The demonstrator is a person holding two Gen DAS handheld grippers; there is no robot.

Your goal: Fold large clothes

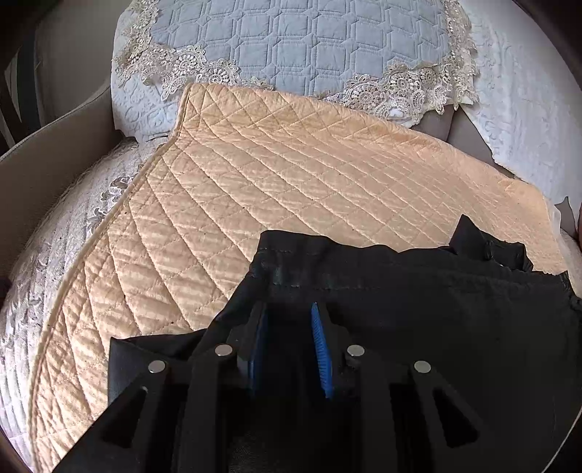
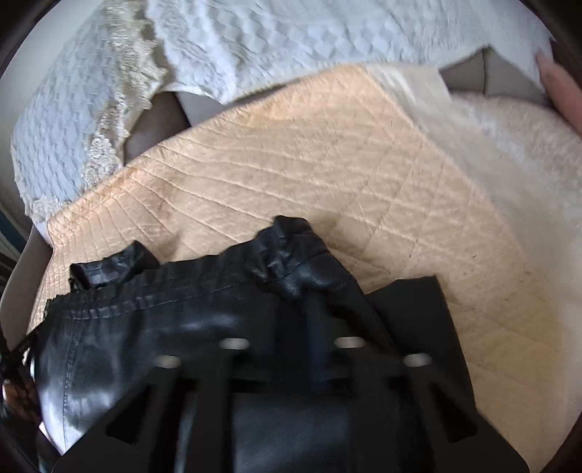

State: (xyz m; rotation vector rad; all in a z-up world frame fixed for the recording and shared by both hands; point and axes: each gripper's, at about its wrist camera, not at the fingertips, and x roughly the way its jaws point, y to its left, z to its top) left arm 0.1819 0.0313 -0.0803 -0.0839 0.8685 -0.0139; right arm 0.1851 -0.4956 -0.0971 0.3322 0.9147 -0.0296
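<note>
A black, leather-like garment (image 1: 418,309) lies on a peach quilted pad (image 1: 291,163), with its stitched hem just ahead of my left gripper (image 1: 289,309). The gripper's blue pads (image 1: 322,345) stand a little apart on the cloth. The gap between them is dark, so I cannot see whether they pinch it. In the blurred right wrist view the same garment (image 2: 163,327) shows a gathered, shiny waistband (image 2: 291,247). This waistband bunches up just ahead of my right gripper (image 2: 291,313), whose jaws look parted and not pressing on it.
The peach pad (image 2: 291,163) rests on a sofa seat. A grey-blue quilted cushion with lace trim (image 1: 309,40) lies behind it. White textured covers (image 2: 291,29) drape the back, and a pale fluffy cover (image 2: 527,163) lies to the right. A person's finger (image 2: 560,83) shows at the right edge. A beige sofa arm (image 1: 54,163) rises on the left.
</note>
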